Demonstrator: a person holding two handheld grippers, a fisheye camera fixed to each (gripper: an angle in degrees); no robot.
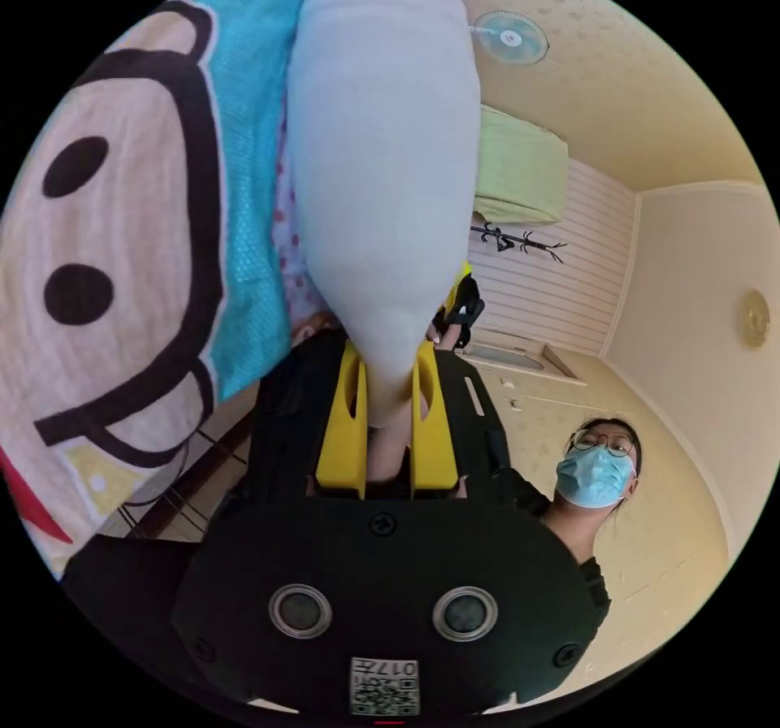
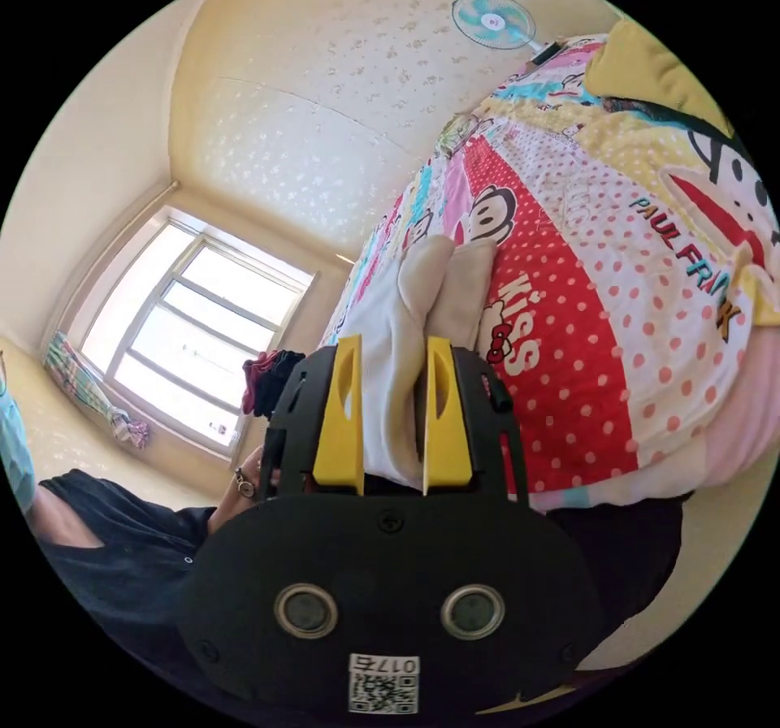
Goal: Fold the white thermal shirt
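Note:
In the left gripper view the white thermal shirt stretches away from my left gripper as a wide taut band, its end pinched between the two yellow jaws. Behind the cloth the other gripper peeks out, black and yellow. In the right gripper view my right gripper is shut on a bunched fold of the white shirt, which runs out over the bed; two rounded ends of the cloth lie just past the jaws.
A bed with a bright cartoon-print quilt lies under the shirt; the same quilt is at the left of the left gripper view. A person in a face mask stands close. A wall fan, a window and dark clothes are beyond.

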